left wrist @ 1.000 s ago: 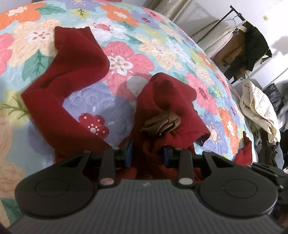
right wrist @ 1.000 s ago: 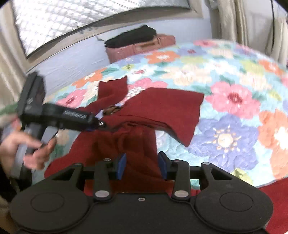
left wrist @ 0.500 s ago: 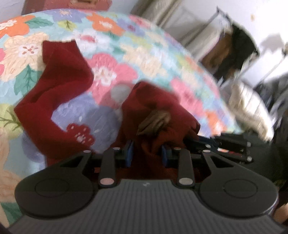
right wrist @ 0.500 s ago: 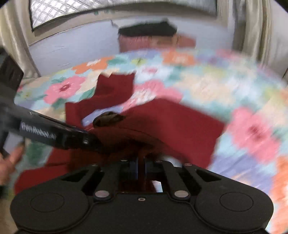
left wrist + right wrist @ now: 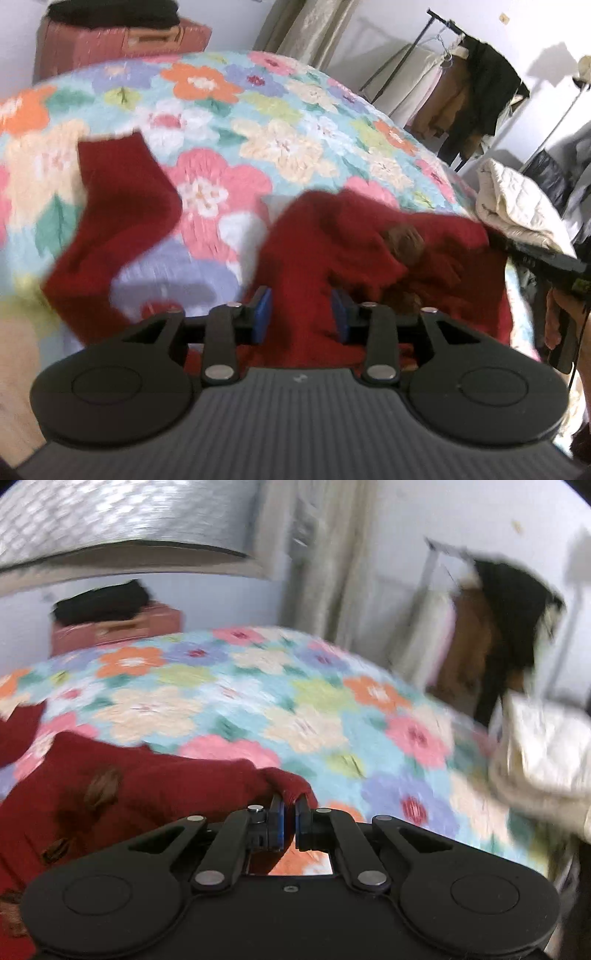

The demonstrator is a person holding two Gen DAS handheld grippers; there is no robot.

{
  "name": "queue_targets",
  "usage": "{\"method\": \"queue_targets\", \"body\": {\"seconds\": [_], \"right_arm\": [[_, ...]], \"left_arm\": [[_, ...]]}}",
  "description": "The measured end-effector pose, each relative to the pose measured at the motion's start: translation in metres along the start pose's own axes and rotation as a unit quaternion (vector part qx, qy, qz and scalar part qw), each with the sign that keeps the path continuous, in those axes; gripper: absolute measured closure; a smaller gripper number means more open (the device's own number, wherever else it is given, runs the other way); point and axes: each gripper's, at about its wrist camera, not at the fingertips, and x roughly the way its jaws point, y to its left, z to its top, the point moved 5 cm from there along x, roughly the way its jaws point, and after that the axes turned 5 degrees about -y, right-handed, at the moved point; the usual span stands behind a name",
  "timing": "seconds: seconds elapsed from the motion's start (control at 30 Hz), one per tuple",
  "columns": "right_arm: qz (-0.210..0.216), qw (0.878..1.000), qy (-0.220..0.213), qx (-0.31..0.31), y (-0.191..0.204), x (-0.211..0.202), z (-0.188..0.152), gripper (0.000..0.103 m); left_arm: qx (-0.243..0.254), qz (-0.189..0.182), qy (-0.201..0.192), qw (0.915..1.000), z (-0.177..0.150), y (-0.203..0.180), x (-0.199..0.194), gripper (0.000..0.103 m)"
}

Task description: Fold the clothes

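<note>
A dark red cardigan (image 5: 369, 243) with brown toggle buttons (image 5: 404, 238) lies bunched on the flowered quilt (image 5: 258, 110). One sleeve (image 5: 118, 218) trails out to the left. My left gripper (image 5: 301, 314) has its blue pads apart with a thick fold of the cardigan between them. My right gripper (image 5: 290, 814) is shut on an edge of the cardigan (image 5: 147, 786) and also shows at the right of the left wrist view (image 5: 546, 258), pulling the cloth that way.
A pink suitcase (image 5: 122, 40) with black clothes on top stands behind the bed. A clothes rack (image 5: 469, 92) with hanging garments and a cream quilted jacket (image 5: 517, 210) are at the right, past the bed's edge.
My right gripper closed on the cardigan's edge and swung to the right, drawing the cloth sideways. My left gripper tilted up and still has the fold between its pads.
</note>
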Motion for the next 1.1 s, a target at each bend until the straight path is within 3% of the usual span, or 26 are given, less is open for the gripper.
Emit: {"method": "queue_targets", "body": {"seconds": [0.1, 0.17, 0.23, 0.33, 0.4, 0.47, 0.53, 0.73, 0.83, 0.87, 0.9, 0.93, 1.0, 1.03, 1.07, 1.1], "right_arm": [[0.005, 0.997, 0.056, 0.054, -0.021, 0.025, -0.027, 0.099], [0.022, 0.99, 0.089, 0.109, -0.032, 0.036, -0.046, 0.097], [0.051, 0.981, 0.098, 0.158, -0.037, 0.04, -0.057, 0.094], [0.093, 0.967, 0.1, 0.215, -0.041, 0.042, -0.064, 0.081], [0.121, 0.957, 0.096, 0.245, -0.045, 0.044, -0.063, 0.075], [0.153, 0.943, 0.095, 0.28, -0.051, 0.046, -0.06, 0.057], [0.183, 0.925, 0.101, 0.316, -0.054, 0.048, -0.059, 0.047], [0.235, 0.877, 0.126, 0.4, -0.059, 0.066, -0.061, 0.039], [0.244, 0.861, 0.137, 0.425, -0.056, 0.082, -0.063, 0.033], [0.245, 0.857, 0.142, 0.431, -0.054, 0.088, -0.063, 0.033], [0.246, 0.858, 0.147, 0.426, -0.05, 0.095, -0.063, 0.033], [0.246, 0.862, 0.151, 0.416, -0.044, 0.101, -0.062, 0.035], [0.242, 0.876, 0.158, 0.385, -0.032, 0.109, -0.056, 0.077], [0.236, 0.889, 0.158, 0.359, -0.025, 0.108, -0.051, 0.087], [0.229, 0.901, 0.159, 0.333, -0.018, 0.107, -0.045, 0.088], [0.229, 0.915, 0.132, 0.303, -0.013, 0.097, -0.033, 0.088]], "left_arm": [[0.048, 0.017, 0.009, 0.9987, 0.027, 0.001, 0.018, 0.045], [0.065, 0.021, 0.022, 0.9974, 0.044, 0.004, 0.039, 0.041], [0.064, -0.003, 0.055, 0.9964, 0.054, 0.007, 0.067, 0.04], [0.013, -0.056, 0.118, 0.9914, 0.064, 0.015, 0.12, 0.04], [-0.023, -0.079, 0.129, 0.9883, 0.071, 0.02, 0.145, 0.04], [-0.07, -0.108, 0.135, 0.9824, 0.075, 0.025, 0.162, 0.039], [-0.112, -0.131, 0.143, 0.9745, 0.077, 0.028, 0.175, 0.036], [-0.133, -0.132, 0.159, 0.9693, 0.07, 0.021, 0.197, 0.027], [-0.109, -0.133, 0.168, 0.9707, 0.067, 0.009, 0.199, 0.034], [-0.092, -0.133, 0.175, 0.9712, 0.065, 0.003, 0.199, 0.06], [-0.075, -0.132, 0.182, 0.9716, 0.062, -0.004, 0.199, 0.088], [-0.055, -0.122, 0.185, 0.9737, 0.06, -0.011, 0.198, 0.09], [0.003, -0.078, 0.151, 0.9854, 0.064, -0.022, 0.19, 0.091], [0.031, -0.056, 0.12, 0.9907, 0.071, -0.027, 0.183, 0.091], [0.051, -0.046, 0.087, 0.9939, 0.078, -0.032, 0.173, 0.091], [0.064, -0.048, 0.052, 0.9954, 0.085, -0.038, 0.162, 0.091]]}}
